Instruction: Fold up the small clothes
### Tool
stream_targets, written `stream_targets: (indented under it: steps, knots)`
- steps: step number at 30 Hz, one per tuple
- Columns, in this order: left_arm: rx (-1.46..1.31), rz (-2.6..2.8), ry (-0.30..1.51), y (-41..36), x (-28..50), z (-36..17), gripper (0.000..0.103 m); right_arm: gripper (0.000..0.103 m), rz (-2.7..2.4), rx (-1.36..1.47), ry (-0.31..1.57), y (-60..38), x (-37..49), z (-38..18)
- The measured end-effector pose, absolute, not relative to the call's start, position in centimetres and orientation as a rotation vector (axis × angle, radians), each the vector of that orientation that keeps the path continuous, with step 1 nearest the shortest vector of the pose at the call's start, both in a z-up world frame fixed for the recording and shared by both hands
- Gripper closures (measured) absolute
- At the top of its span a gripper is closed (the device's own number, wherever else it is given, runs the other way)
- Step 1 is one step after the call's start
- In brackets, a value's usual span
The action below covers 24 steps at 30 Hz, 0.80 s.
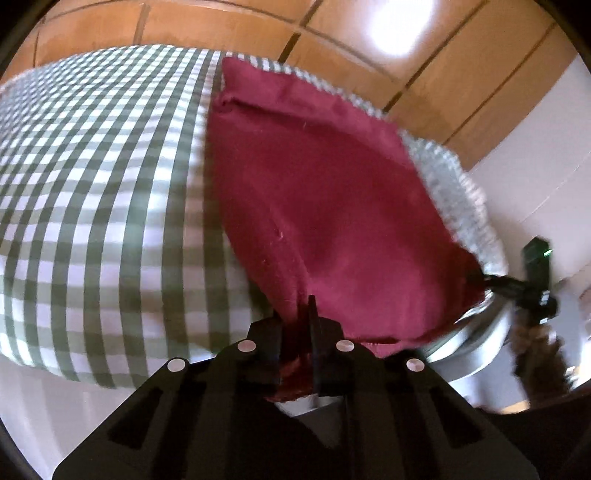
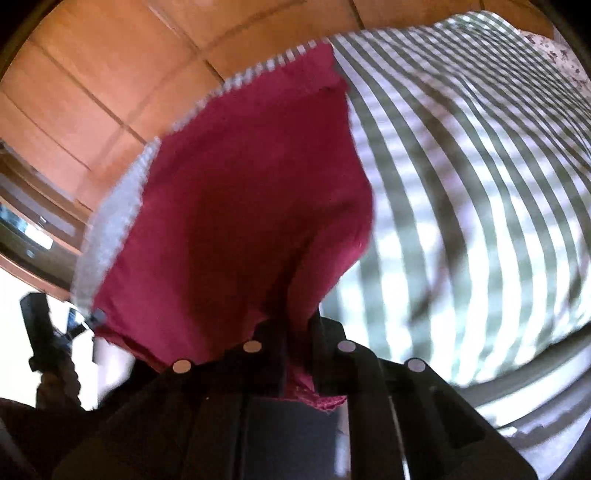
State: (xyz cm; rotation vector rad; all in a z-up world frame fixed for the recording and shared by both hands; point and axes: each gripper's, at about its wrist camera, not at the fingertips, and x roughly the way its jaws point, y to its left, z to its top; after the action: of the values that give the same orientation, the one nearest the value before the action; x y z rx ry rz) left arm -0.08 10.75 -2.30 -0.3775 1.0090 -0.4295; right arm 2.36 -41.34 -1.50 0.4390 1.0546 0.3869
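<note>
On checked cloth (image 1: 92,192): maroon garment (image 1: 314,184) lengthwise away.

Maroon garment (image 1: 321,192), green-checked cloth (image 1: 103,192)

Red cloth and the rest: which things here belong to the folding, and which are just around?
Belong to the job:
- red cloth
- left gripper, shut on the near edge of it
- right gripper, shut on the same edge

Just around:
- checked cover under the cloth
- wooden cabinet doors behind
</note>
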Motion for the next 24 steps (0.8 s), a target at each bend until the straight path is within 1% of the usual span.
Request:
stream_targets:
  steps: [4, 8, 16, 17, 18, 19, 20, 21, 22, 23, 24]
  knots:
    - [-0.477, -0.447, 0.976, 11.9, 1.7, -1.6, 0.094, 0.094, 0.387, 0.514, 0.990, -41.8, 5.7, -0.3]
    - [-0.548, -0.458, 0.937, 12.4, 4.8, -1.0, 0.096, 0.094, 0.345, 0.526, 0.969, -41.5, 10.1, -0.2]
    - [-0.547, -0.378, 0.915, 12.2, 13.0, -0.7, 0.096, 0.094, 0.273, 0.494, 0.972, -40.3, 17.6, -0.2]
    - [-0.550, -0.358, 0.912, 12.3, 14.2, -0.7, 0.096, 0.089, 0.275, 0.499, 0.970, -40.4, 18.2, -0.1]
    - [-0.556, -0.340, 0.914, 12.5, 15.2, -0.7, 0.096, 0.071, 0.278, 0.509, 0.965, -40.5, 18.7, 0.0]
    - [-0.567, -0.319, 0.920, 12.8, 15.9, -0.9, 0.092, 0.058, 0.291, 0.534, 0.950, -40.7, 19.0, 0.4]
    - [-0.594, -0.298, 0.925, 13.2, 16.6, -1.2, 0.087, 0.035, 0.284, 0.541, 0.932, -41.0, 18.9, 0.7]
    - [-0.625, -0.281, 0.926, 13.7, 17.1, -1.4, 0.072, 0.021, 0.272, 0.541, 0.903, -41.3, 18.9, 1.3]
    - [-0.645, -0.267, 0.925, 14.2, 17.2, -1.5, 0.046, 0.018, 0.277, 0.546, 0.881, -41.7, 18.7, 1.8]
    - [-0.670, -0.234, 0.913, 14.9, 16.9, -1.7, 0.033, 0.015, 0.290, 0.554, 0.870, -42.1, 18.3, 2.0]
    - [-0.693, -0.210, 0.890, 15.7, 16.4, -1.7, 0.023, 0.011, 0.291, 0.558, 0.860, -42.7, 17.5, 2.2]
